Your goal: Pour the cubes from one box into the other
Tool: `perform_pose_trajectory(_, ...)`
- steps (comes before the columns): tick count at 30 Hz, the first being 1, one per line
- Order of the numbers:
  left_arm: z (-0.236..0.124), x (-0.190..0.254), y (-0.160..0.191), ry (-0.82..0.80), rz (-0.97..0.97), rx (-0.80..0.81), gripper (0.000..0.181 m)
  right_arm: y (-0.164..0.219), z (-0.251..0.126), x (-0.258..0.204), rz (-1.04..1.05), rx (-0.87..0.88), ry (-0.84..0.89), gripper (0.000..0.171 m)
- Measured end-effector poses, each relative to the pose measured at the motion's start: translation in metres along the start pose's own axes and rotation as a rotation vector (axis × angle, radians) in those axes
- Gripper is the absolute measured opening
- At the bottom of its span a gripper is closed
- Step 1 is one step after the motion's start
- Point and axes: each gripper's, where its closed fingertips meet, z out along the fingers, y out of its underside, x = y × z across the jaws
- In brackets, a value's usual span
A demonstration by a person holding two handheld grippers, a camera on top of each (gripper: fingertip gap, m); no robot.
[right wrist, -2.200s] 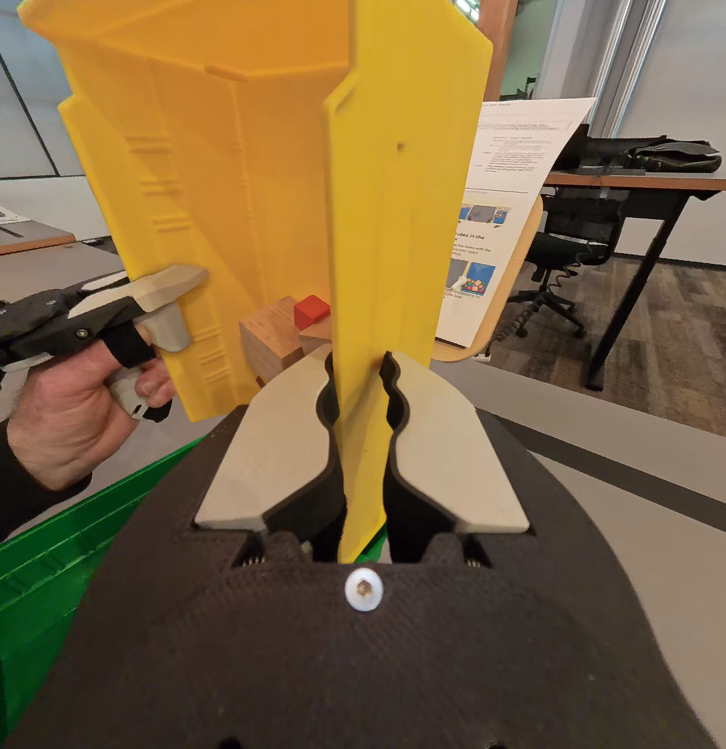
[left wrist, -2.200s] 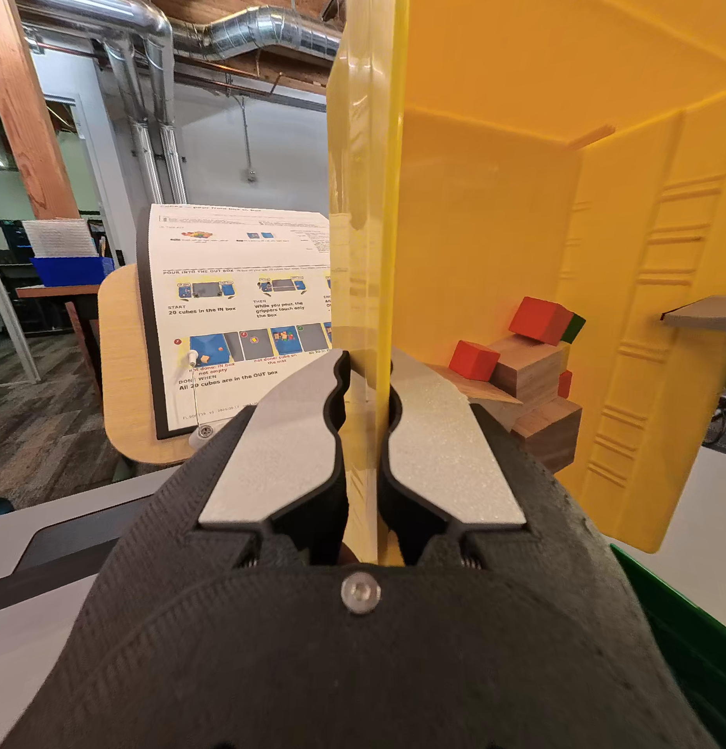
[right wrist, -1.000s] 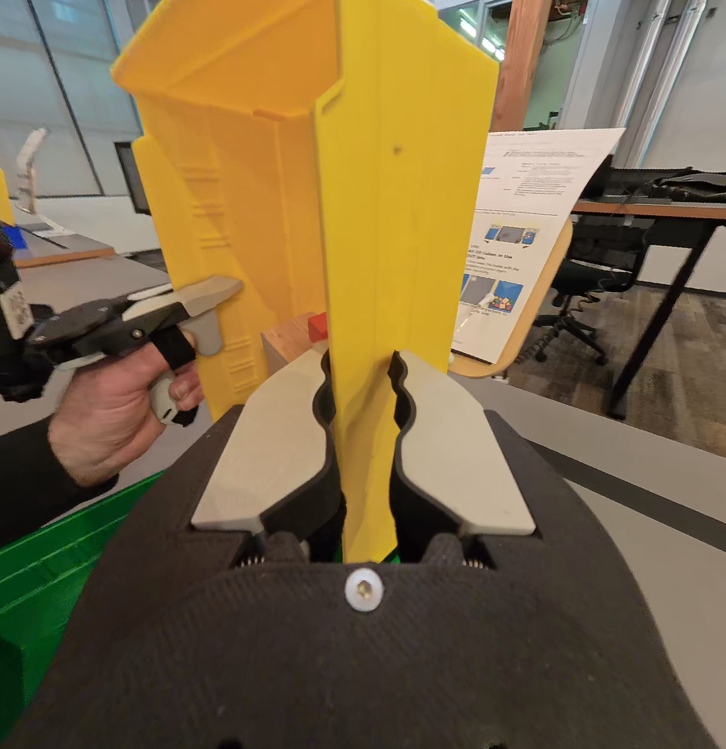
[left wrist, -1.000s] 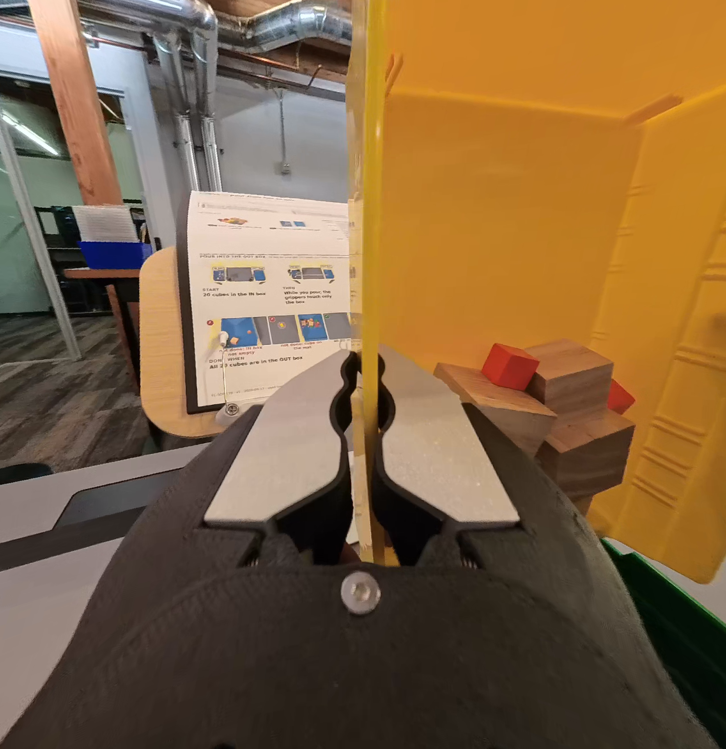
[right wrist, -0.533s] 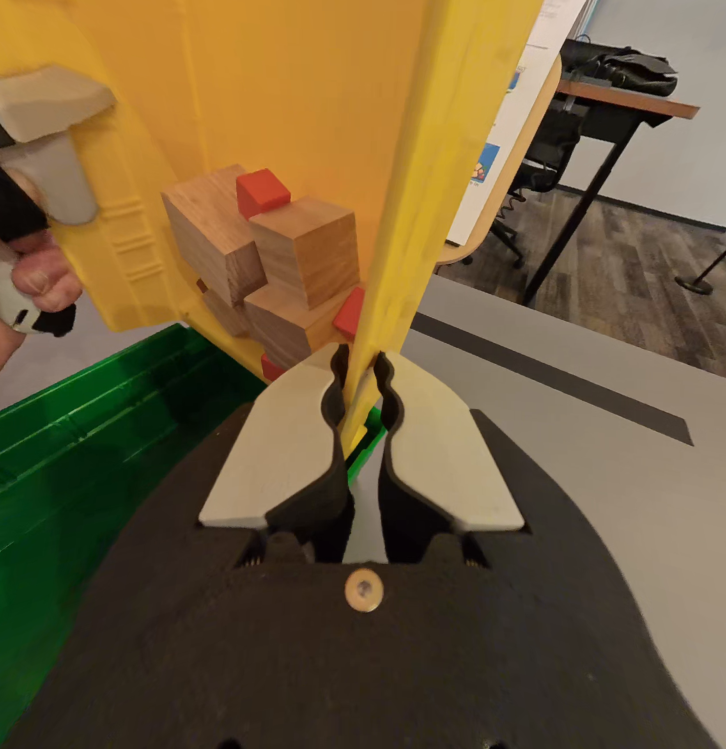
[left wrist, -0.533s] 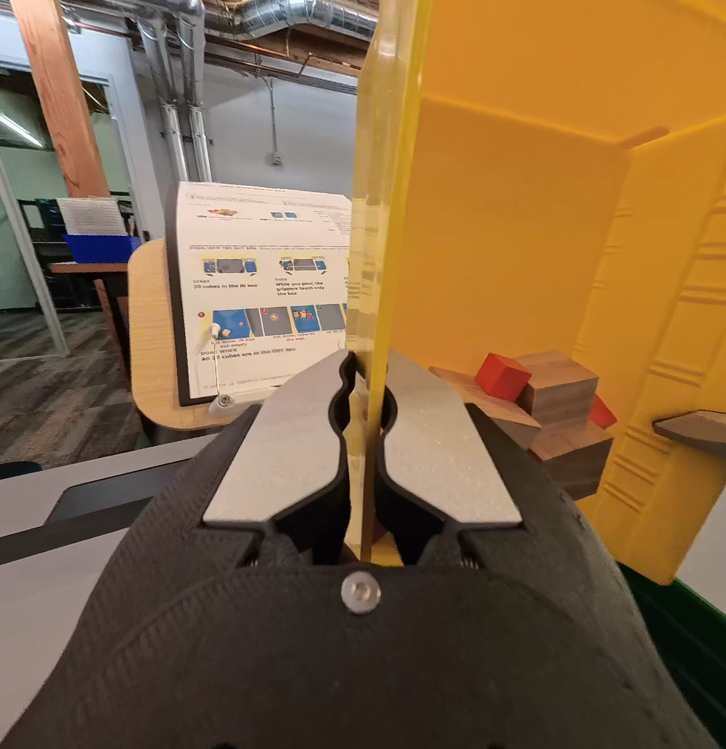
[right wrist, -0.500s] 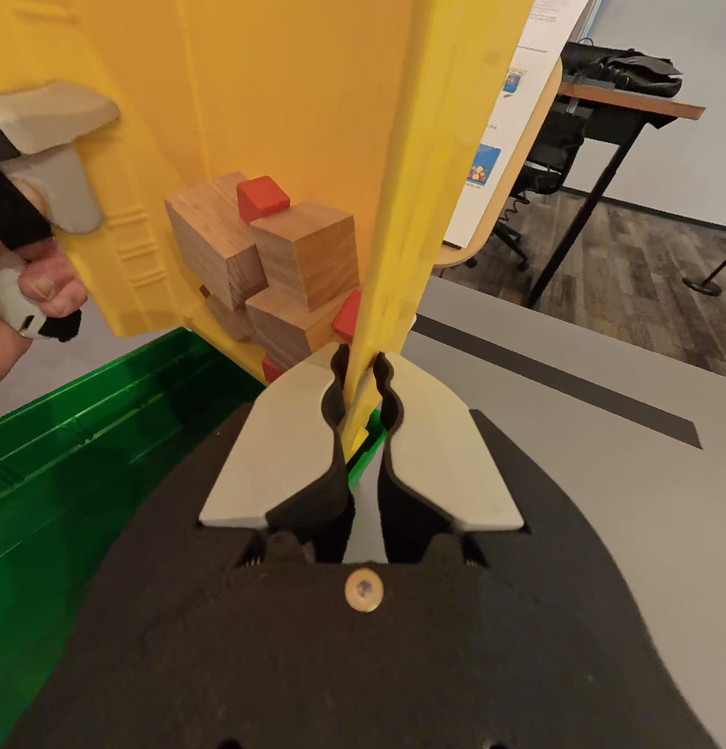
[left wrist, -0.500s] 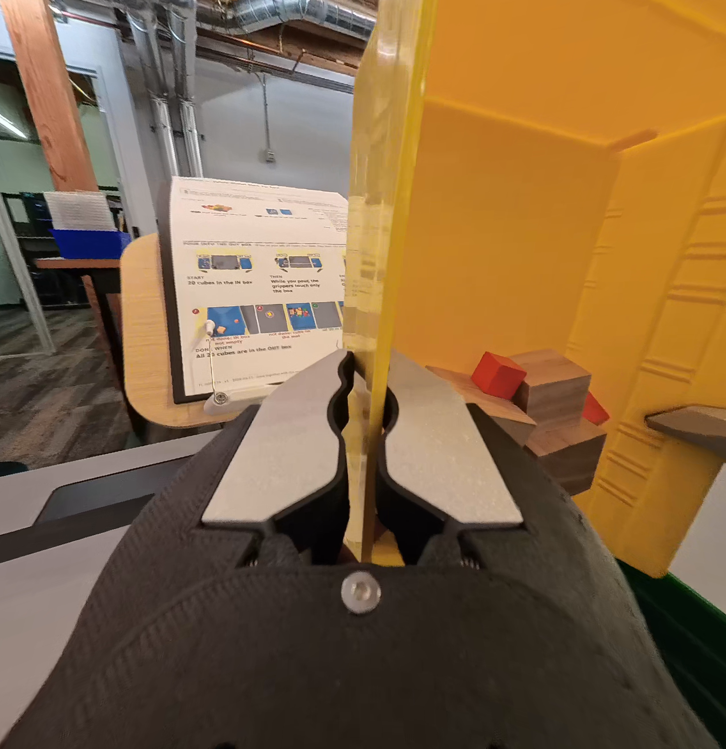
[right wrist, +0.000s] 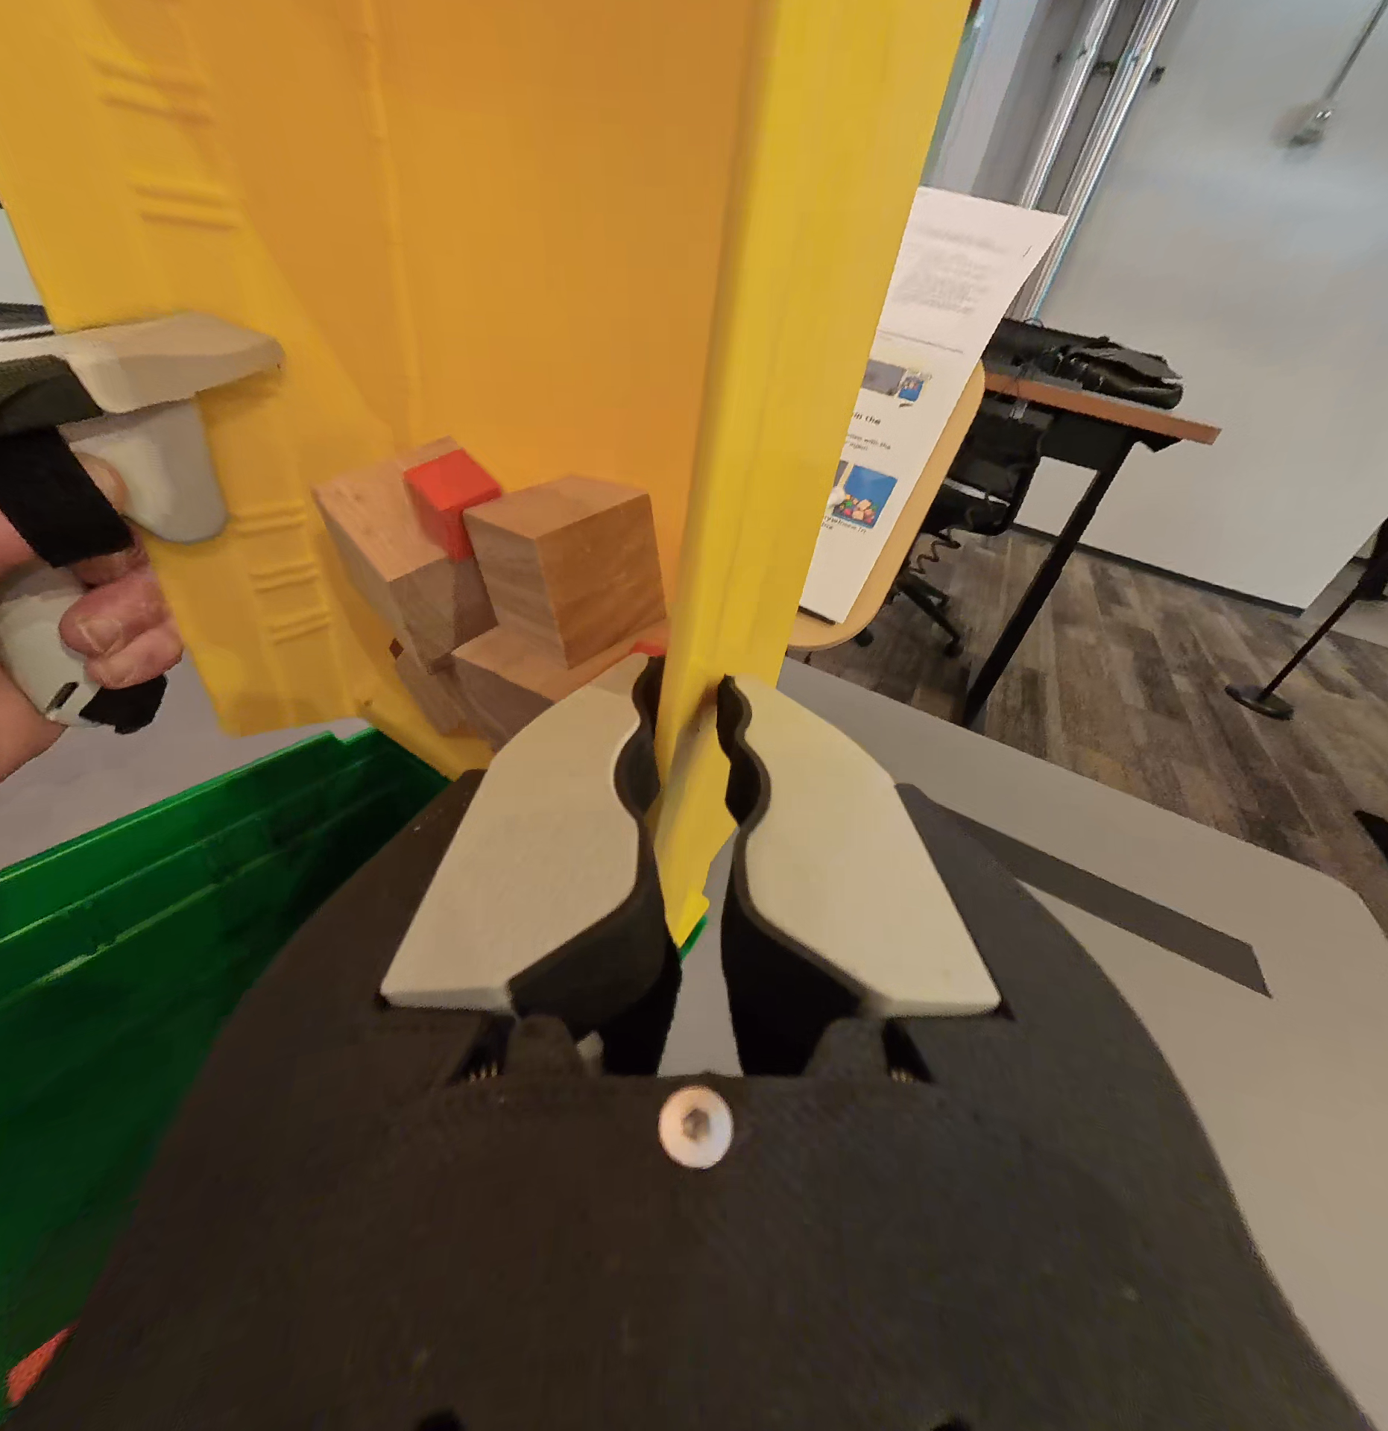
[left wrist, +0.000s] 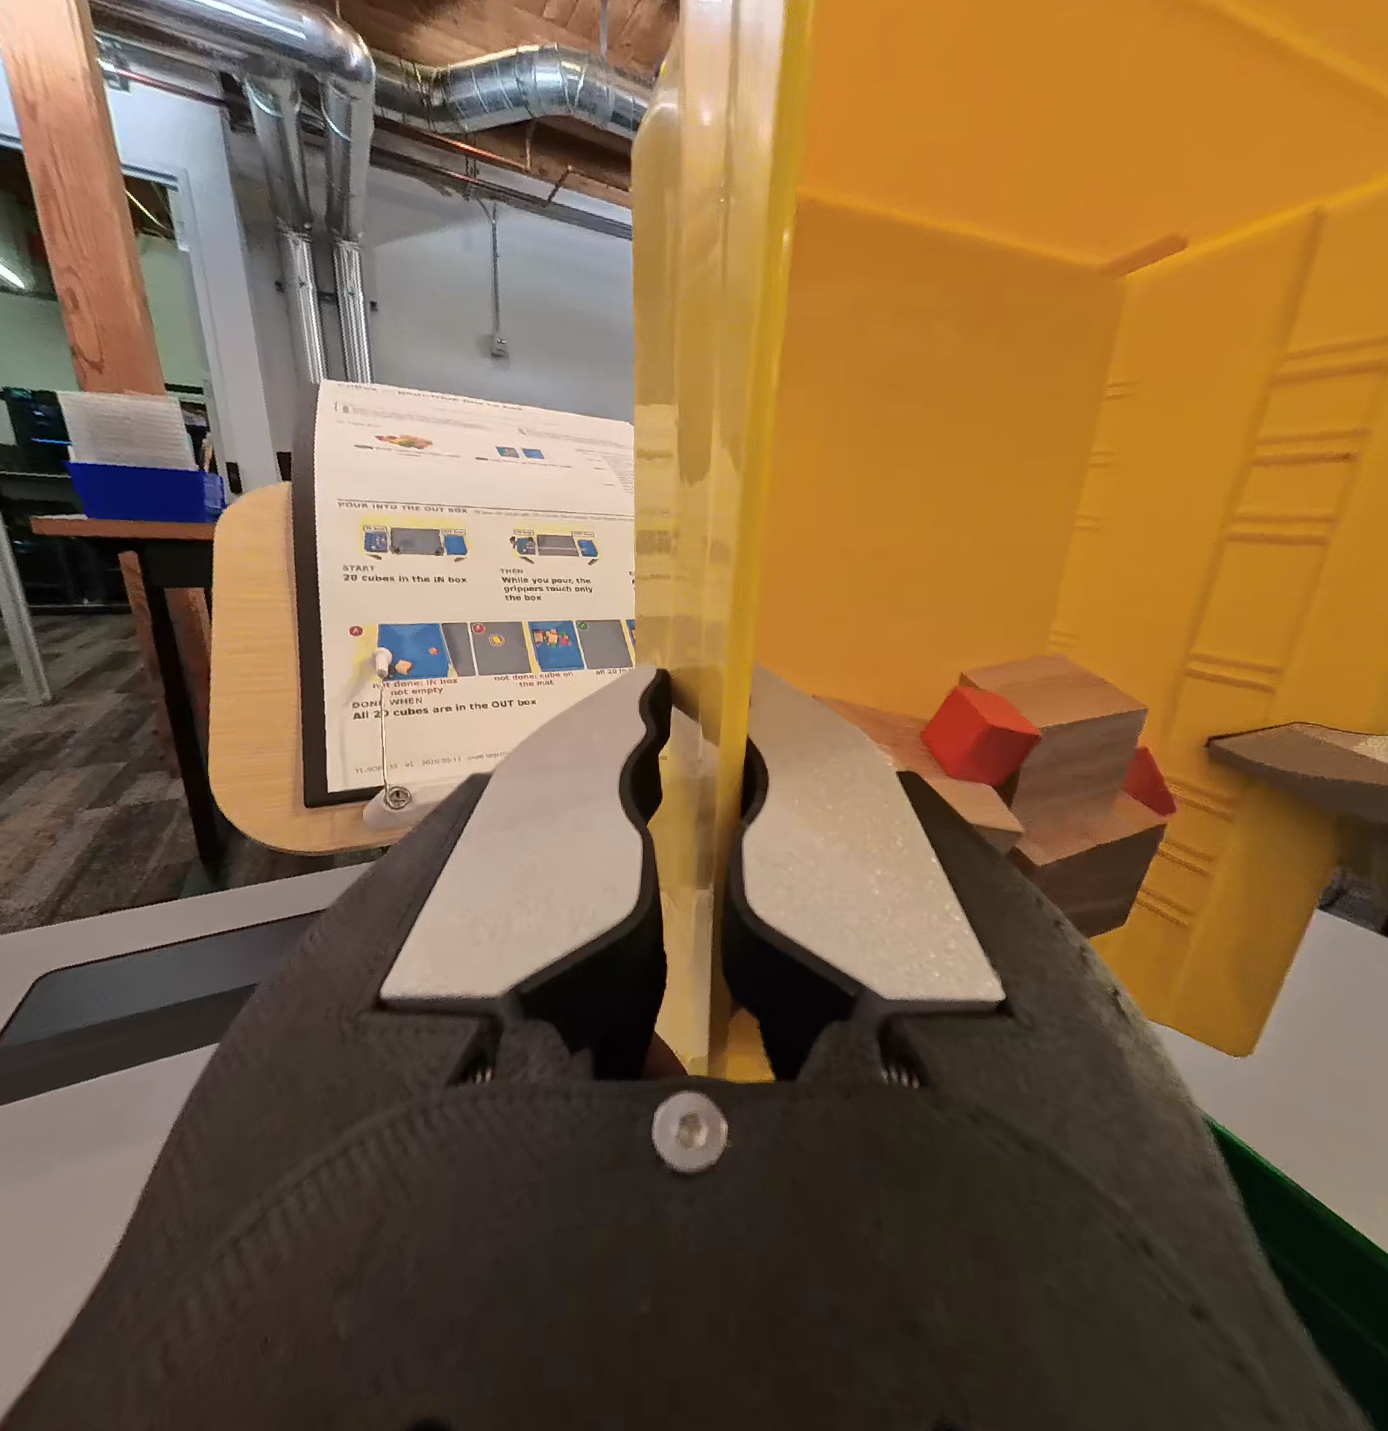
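My left gripper (left wrist: 702, 782) has its jaws clamped on one wall of the yellow box (left wrist: 931, 480), and my right gripper (right wrist: 687, 743) has its jaws pinched on the opposite wall, the box held tipped up between them. Below lies a grey surface (right wrist: 1140, 1030) carrying a green box (right wrist: 133, 914), with an instruction sheet (left wrist: 458, 588) on a wooden board, a desk and wood-look flooring in the room behind. Wooden cubes (right wrist: 567, 565) and small red cubes (right wrist: 447, 495) are heaped against the yellow box's lower wall, just beyond my jaws and above the green box.
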Motion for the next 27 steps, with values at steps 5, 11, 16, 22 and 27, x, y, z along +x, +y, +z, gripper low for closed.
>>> perform_pose_trajectory(5, -0.001, -0.005, 0.004, -0.019, -0.011, -0.018, 0.01, -0.011, 0.002, 0.0, -0.01, 0.041, -0.006, 0.008)
perform_pose_trajectory(11, -0.001, -0.011, -0.003, -0.032, 0.018, -0.001, 0.009, -0.013, 0.008, -0.003, 0.007, 0.062, -0.018, 0.008)
perform_pose_trajectory(16, -0.001, -0.01, -0.001, -0.039, 0.018, 0.002, 0.009, -0.01, 0.008, -0.003, 0.013, 0.068, -0.015, 0.009)
perform_pose_trajectory(22, 0.0, -0.009, -0.004, -0.051, 0.031, 0.023, 0.008, -0.013, 0.005, -0.004, 0.018, 0.088, -0.02, 0.009)
perform_pose_trajectory(27, -0.001, -0.008, -0.009, -0.051, 0.038, 0.044, 0.008, -0.018, 0.003, -0.003, 0.012, 0.106, -0.024, 0.009)
